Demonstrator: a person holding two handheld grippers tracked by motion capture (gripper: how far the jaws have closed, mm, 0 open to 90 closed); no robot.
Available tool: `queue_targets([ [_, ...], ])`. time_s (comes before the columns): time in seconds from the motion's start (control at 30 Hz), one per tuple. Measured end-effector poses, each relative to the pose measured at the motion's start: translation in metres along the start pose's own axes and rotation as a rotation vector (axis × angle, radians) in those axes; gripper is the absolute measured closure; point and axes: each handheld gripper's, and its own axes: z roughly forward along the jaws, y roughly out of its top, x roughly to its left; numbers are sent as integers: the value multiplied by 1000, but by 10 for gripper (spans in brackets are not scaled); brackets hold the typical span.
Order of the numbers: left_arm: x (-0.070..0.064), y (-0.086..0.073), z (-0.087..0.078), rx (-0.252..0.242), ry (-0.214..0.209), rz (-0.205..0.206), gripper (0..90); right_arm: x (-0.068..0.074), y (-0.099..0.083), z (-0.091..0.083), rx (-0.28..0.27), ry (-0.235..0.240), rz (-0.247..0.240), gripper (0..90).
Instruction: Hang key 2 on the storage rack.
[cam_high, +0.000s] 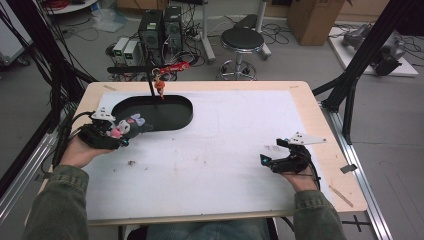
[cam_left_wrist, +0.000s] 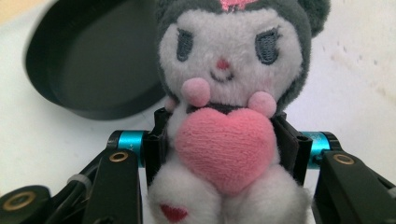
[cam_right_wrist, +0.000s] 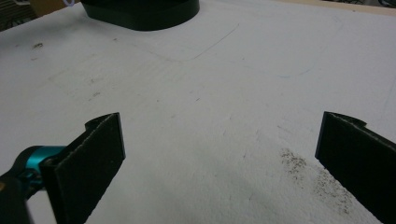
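Note:
A small plush doll (cam_left_wrist: 226, 88) with a white face, grey hood and pink heart sits between the jaws of my left gripper (cam_left_wrist: 224, 149), which is shut on its body. In the high view the plush doll (cam_high: 126, 127) and left gripper (cam_high: 117, 131) hover at the near left edge of a black oval tray (cam_high: 172, 116). That black tray (cam_left_wrist: 88, 60) lies just behind the doll, with nothing inside that I can see. My right gripper (cam_high: 274, 154) rests at the right of the white mat, jaws wide apart. The right gripper (cam_right_wrist: 219, 154) holds nothing.
The white mat (cam_high: 215, 150) covers a wooden table (cam_high: 320, 130). A thin black stand with a small orange figure (cam_high: 159, 86) rises at the tray's far rim. Dark smudges (cam_right_wrist: 313, 175) mark the mat near the right gripper. A stool and computers stand on the floor beyond.

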Motion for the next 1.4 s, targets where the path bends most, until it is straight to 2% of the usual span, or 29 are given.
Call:
queue_targets([
  [0.13,0,11,-6,-6,13,14,487,1,0,0,-1,1,-5,6],
  [0.2,-2,18,-10,-10,43,43,487,1,0,0,1,2,-3,6],
  [0.3,-1,30,-18,-38,42,58,486,2,0,-1,-1,3,-2,6],
  [0.43,-1,46,-23,-42,53,79,486,2,0,-1,2,0,-5,6],
  [0.5,0,53,-25,-47,58,73,486,2,0,-1,3,-1,-8,6],
  [0.57,3,58,-25,-61,52,45,486,2,0,-1,2,-4,-5,6],
  [0.8,10,74,-21,-49,71,40,486,1,0,-1,-2,-9,-5,6],
  [0.9,12,79,-19,-63,73,23,487,1,0,-1,2,-8,-5,6],
  [1.07,18,87,-21,-81,101,-3,488,1,0,-2,1,-9,-5,6],
  [1.4,30,99,-25,-68,175,-54,490,1,0,-2,-2,-16,-7,6],
])
